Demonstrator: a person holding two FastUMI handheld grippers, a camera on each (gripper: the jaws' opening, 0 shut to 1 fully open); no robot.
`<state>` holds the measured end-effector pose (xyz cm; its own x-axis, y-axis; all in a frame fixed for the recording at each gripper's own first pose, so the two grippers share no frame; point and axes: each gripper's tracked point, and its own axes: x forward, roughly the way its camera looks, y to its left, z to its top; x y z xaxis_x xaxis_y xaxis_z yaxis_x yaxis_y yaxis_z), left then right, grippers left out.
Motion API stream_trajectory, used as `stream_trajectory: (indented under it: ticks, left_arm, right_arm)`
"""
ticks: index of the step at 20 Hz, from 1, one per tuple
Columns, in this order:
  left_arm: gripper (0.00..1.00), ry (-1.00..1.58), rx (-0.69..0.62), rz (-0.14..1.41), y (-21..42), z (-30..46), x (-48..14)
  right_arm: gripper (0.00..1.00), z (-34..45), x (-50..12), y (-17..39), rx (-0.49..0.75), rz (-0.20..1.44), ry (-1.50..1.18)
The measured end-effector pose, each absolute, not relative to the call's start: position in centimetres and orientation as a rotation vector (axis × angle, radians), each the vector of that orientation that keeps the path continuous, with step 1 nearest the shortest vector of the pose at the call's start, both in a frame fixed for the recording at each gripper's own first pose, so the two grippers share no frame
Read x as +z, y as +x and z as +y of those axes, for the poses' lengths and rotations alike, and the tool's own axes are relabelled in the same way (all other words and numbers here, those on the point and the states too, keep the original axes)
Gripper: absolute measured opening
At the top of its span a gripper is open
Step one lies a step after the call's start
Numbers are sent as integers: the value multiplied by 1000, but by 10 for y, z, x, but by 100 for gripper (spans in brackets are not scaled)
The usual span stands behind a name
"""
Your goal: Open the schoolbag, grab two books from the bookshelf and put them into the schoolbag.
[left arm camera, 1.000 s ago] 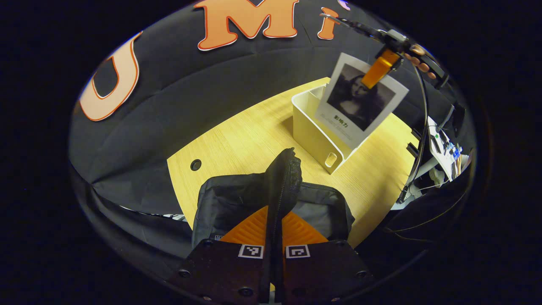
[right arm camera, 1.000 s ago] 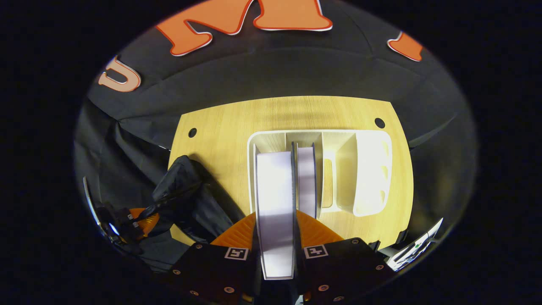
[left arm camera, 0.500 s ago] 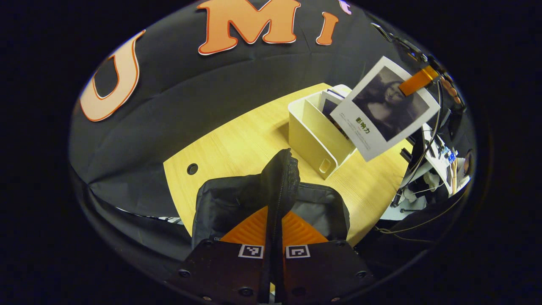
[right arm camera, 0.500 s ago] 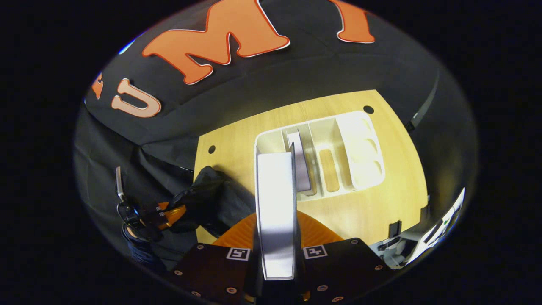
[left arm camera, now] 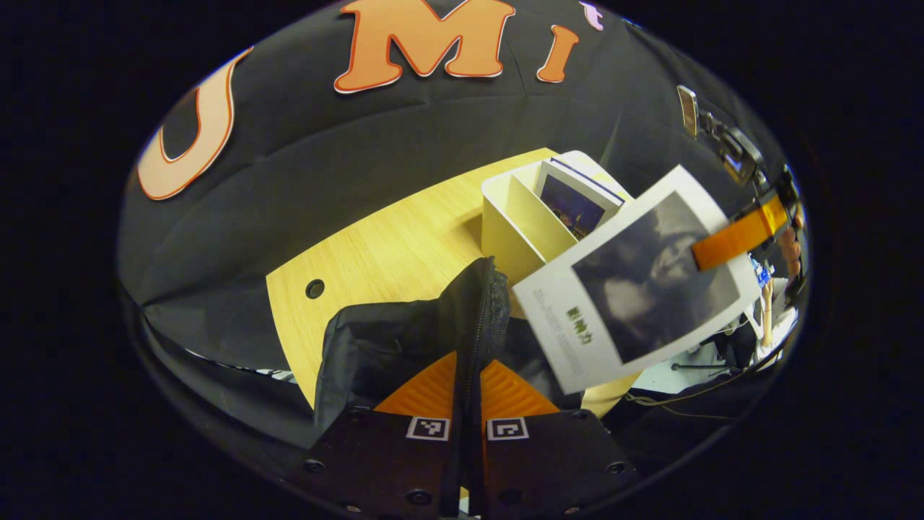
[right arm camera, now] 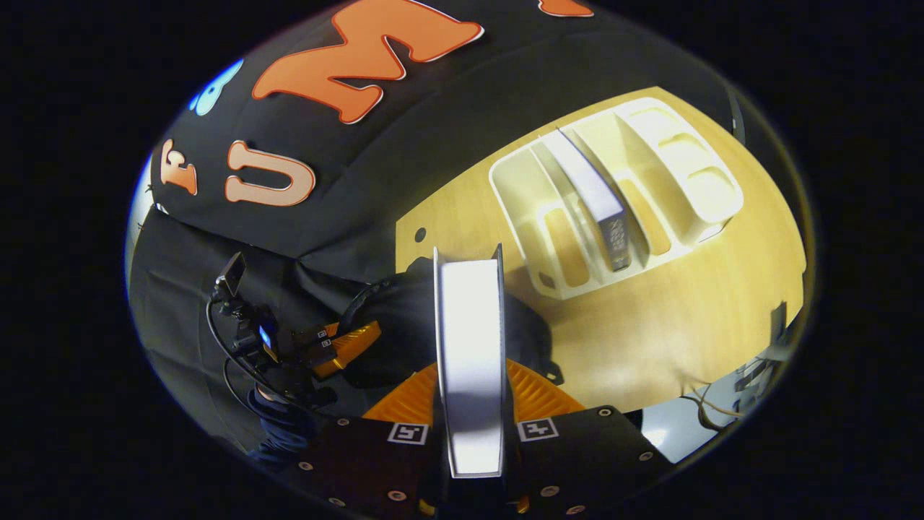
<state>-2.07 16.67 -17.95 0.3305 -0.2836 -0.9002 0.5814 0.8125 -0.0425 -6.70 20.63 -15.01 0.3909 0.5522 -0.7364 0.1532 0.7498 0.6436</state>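
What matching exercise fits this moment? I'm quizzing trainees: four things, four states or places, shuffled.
Things:
1 left gripper
2 right gripper
3 second book
4 bookshelf

States or places:
A standing in a bookshelf slot
B shut on the schoolbag flap
C resting on the wooden table
D shut on the first book

Pairs: 1-B, 2-D, 3-A, 4-C

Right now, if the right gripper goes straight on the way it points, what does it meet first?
Probably the schoolbag: the right gripper, shut on a book, points at its dark fabric just past the book's far edge. Depth is unclear.
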Motion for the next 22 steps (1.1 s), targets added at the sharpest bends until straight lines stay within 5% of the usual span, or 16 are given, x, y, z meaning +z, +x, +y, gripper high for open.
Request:
stream_trajectory:
  ticks: [21,22]
  left_arm:
    - [5,192,-539,1091,-42,129,-185]
    - [5,190,-536,1090,-42,129,-185]
  right_arm:
    - [30,364,-321,-30,299,1068,1076]
    - [46,369,-318,-34,322,1085,1069]
